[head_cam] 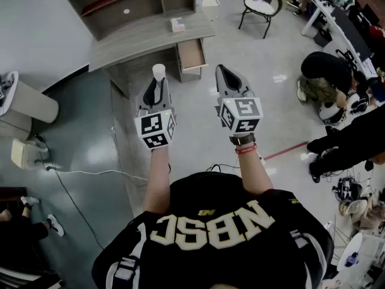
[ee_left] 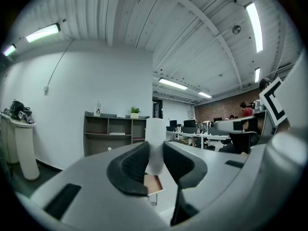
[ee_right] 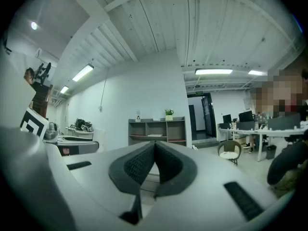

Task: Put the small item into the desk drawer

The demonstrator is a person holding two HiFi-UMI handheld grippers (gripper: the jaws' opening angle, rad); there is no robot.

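Left gripper (head_cam: 158, 84) is clamped on the small white item (head_cam: 158, 71) and held level, well short of the bench (head_cam: 138, 44). The drawer (head_cam: 191, 54) at its right end is already open. I'd walk up close, keep the item upright, and lower it right inside before letting go. Right gripper (head_cam: 226, 77) is closed on nothing.

Grey left gripper (head_cam: 157, 82), right gripper (head_cam: 224, 71); black jersey (head_cam: 216, 233), cream lettering; red wristband (head_cam: 245, 149).
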